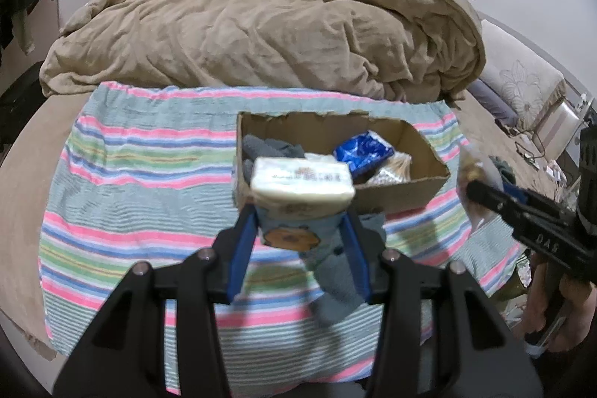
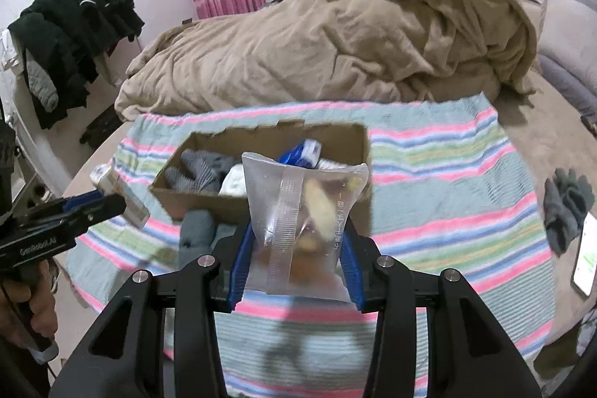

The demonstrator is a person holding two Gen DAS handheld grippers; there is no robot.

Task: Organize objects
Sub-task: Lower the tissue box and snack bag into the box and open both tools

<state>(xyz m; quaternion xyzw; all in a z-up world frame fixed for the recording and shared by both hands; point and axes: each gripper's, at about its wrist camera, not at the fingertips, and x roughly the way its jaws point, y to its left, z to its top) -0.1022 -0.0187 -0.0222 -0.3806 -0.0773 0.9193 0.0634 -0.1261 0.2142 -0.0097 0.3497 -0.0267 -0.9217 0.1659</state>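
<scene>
Left gripper (image 1: 302, 211) jaws clamp tissue pack (image 1: 303, 182) | right gripper (image 2: 298, 241) jaws clamp snack pouch (image 2: 304, 211) | I'd clear the cardboard box (image 1: 406, 191) rim at 12 o'clock, release inside.

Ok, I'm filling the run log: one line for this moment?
left claw: holds tissue pack | right claw: holds clear bag | both near box

Left gripper (image 1: 300, 211) clamped on tissue pack (image 1: 301, 191) above striped cloth (image 1: 141, 211), just in front of cardboard box (image 1: 403, 191) holding grey sock (image 1: 268, 146) and blue packet (image 1: 363, 152); right gripper (image 1: 470, 187) at right edge, grip unclear.
</scene>
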